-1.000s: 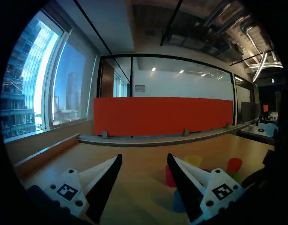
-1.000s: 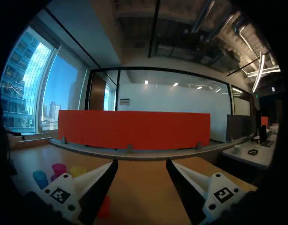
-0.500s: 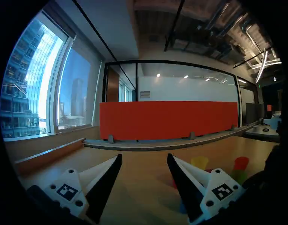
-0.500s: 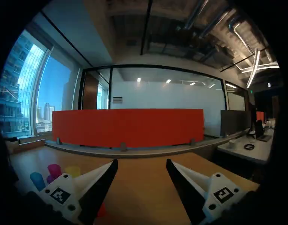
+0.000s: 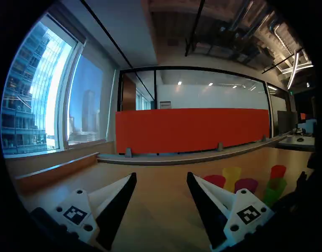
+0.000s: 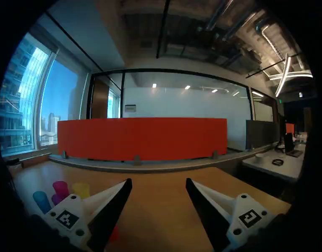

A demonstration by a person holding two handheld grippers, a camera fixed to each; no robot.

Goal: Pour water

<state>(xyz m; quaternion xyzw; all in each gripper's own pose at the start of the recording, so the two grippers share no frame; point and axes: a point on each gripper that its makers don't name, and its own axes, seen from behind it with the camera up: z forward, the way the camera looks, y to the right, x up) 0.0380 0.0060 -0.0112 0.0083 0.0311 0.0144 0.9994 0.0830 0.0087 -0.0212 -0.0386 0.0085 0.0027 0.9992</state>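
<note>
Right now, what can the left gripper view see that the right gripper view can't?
The left gripper view has a green cup near its right edge. The right gripper view has a blue cup near its left edge. Both have the yellow cup, the pink cup, the orange divider and the wooden table. Each also has its own open gripper in front: the left gripper and the right gripper.
</note>
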